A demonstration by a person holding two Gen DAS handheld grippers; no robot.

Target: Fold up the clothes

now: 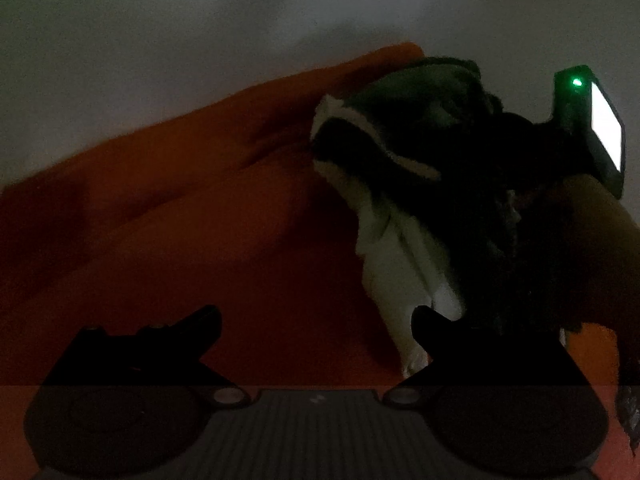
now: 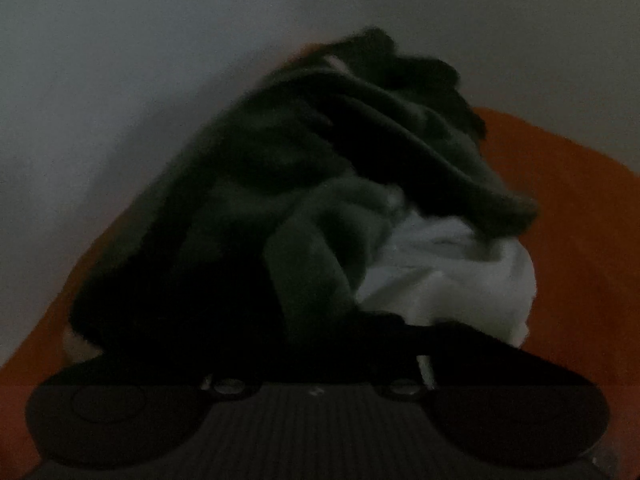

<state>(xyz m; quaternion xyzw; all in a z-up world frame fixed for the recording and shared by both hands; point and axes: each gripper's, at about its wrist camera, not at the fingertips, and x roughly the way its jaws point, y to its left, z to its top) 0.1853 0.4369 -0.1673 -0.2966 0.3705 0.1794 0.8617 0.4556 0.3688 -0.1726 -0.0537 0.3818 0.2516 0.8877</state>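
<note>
Folding has barely begun, by my reading. The clothes lie as one crumpled heap, dark green cloth bunched over a white piece, on an orange sheet. I see no flat panel and no finished fold, so every garment is left to do; spreading one out looks like the step in hand.

My right hand-held gripper points down into the near foot of the heap, at 6 o'clock in its own view. Its fingers are lost in dark cloth there, drawn nearly together; I judge they pinch the green cloth, though the dimness hides the pads.

My left hand-held gripper tilts down over the sheet, jaws wide apart and empty. The heap sits at about 1 o'clock from it, the white piece trailing toward its right finger, perhaps just touching. Past the heap, at 2 o'clock, shows the right gripper's body with a green light.
</note>
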